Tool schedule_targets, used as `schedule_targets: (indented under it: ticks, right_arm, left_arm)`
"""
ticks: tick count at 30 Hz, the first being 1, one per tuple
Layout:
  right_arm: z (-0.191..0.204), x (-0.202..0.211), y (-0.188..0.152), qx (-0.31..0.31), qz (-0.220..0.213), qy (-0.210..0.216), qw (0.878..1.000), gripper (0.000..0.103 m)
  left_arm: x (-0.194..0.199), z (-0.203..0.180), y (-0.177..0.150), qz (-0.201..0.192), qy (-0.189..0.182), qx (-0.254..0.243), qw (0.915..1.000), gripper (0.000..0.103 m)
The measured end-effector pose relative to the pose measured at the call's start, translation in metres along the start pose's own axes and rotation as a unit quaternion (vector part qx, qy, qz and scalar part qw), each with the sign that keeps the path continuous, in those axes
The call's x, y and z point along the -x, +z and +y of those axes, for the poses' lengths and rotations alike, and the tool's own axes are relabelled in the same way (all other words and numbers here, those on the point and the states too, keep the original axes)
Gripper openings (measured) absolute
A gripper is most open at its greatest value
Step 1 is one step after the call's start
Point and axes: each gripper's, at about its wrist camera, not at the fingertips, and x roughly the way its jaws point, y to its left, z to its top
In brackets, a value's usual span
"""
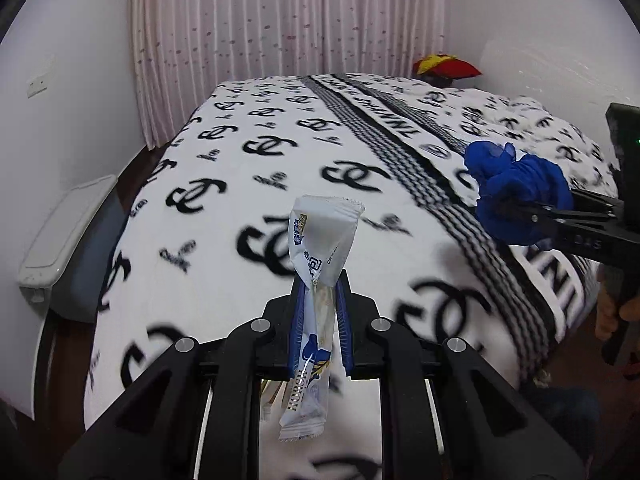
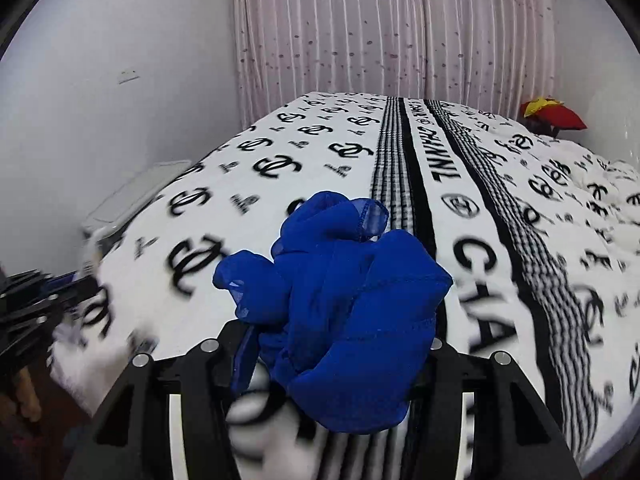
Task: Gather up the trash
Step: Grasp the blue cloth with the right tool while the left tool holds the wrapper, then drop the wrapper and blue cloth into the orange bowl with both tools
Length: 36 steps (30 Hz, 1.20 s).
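Note:
A white snack wrapper (image 1: 320,236) with blue print stands pinched between the blue pads of my left gripper (image 1: 318,292), which is shut on it above the bed; its lower end hangs below the fingers. A crumpled blue sheer cloth (image 2: 340,300) fills my right gripper (image 2: 338,336), whose fingers are closed on it and mostly hidden by it. From the left wrist view the right gripper (image 1: 504,208) reaches in from the right with the blue cloth (image 1: 520,184) bunched at its tips. In the right wrist view, the left gripper (image 2: 36,300) is a blur at the left edge.
The bed (image 1: 240,160) carries a white blanket with black logos and a striped band. A grey bin with a white lid (image 1: 68,240) stands by the left wall. A red and yellow cushion (image 1: 444,66) lies at the far end. Pink curtains hang behind.

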Motion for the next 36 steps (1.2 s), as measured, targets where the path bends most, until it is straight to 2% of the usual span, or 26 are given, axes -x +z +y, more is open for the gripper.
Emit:
schedule_targets:
  ticks: [5, 10, 17, 23, 28, 33, 36]
  right_arm:
    - [0.009, 0.059, -0.056, -0.001, -0.002, 0.009, 1.0, 0.053]
    - [0.02, 0.098, -0.117, 0.0, 0.006, 0.012, 1.0, 0.054]
    - [0.034, 0.106, -0.194, 0.004, 0.051, 0.013, 0.999, 0.054]
    - [0.036, 0.076, -0.254, -0.002, 0.122, 0.022, 0.992, 0.054]
    - [0.032, 0.041, -0.3, -0.022, 0.187, 0.024, 0.982, 0.054]
    - [0.026, -0.004, -0.328, -0.052, 0.248, 0.029, 0.967, 0.054]
    - [0.023, -0.029, -0.342, -0.068, 0.279, 0.026, 0.958, 0.055]
  left_arm:
    - [0.032, -0.031, -0.04, 0.008, -0.021, -0.024, 0.9995, 0.015]
    - [0.051, -0.055, -0.087, 0.027, -0.05, -0.037, 0.9977, 0.015]
    - [0.046, -0.084, -0.16, 0.09, -0.09, -0.048, 0.9907, 0.015]
    - [0.017, -0.097, -0.216, 0.155, -0.109, -0.035, 0.9812, 0.015]
    - [-0.025, -0.105, -0.251, 0.222, -0.135, -0.004, 0.9658, 0.015]
    - [-0.079, -0.112, -0.284, 0.296, -0.138, 0.022, 0.945, 0.015]
    - [-0.108, -0.114, -0.301, 0.335, -0.145, 0.047, 0.9299, 0.015]
